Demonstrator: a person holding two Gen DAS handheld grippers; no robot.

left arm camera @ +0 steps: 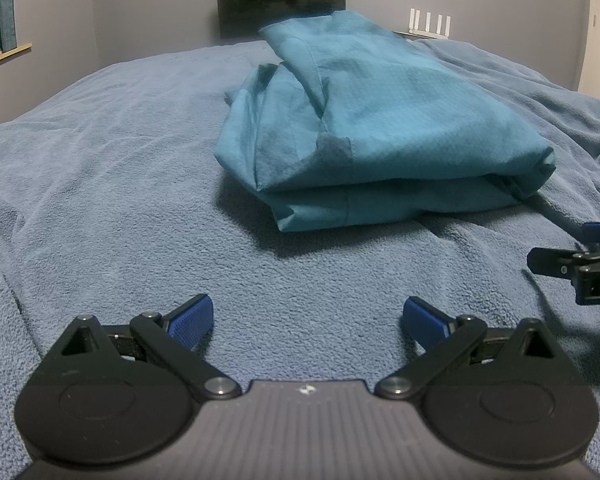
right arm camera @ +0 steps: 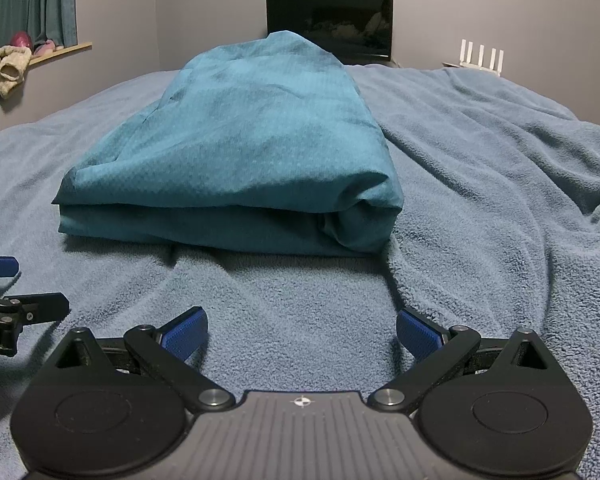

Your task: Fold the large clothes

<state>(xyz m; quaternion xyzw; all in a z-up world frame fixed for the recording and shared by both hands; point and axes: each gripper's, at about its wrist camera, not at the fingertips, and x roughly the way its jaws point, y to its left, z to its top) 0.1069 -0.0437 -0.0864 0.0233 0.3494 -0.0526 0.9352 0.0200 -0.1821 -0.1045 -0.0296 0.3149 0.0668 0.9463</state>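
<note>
A teal garment [left arm camera: 372, 120] lies folded in a thick stack on the blue fleece blanket [left arm camera: 120, 168]. It also shows in the right wrist view [right arm camera: 240, 152], straight ahead. My left gripper [left arm camera: 308, 316] is open and empty, low over the blanket, short of the garment and to its left. My right gripper [right arm camera: 302, 330] is open and empty, just in front of the garment's near folded edge. The right gripper shows at the right edge of the left wrist view [left arm camera: 572, 256]; the left gripper shows at the left edge of the right wrist view [right arm camera: 8, 288].
A dark monitor [right arm camera: 330, 22] stands against the far wall behind the bed. A white router [right arm camera: 480, 54] sits to its right. A wooden shelf [right arm camera: 60, 50] with soft items and a teal curtain [right arm camera: 28, 0] are at the left. The blanket is rumpled on the right [right arm camera: 520, 160].
</note>
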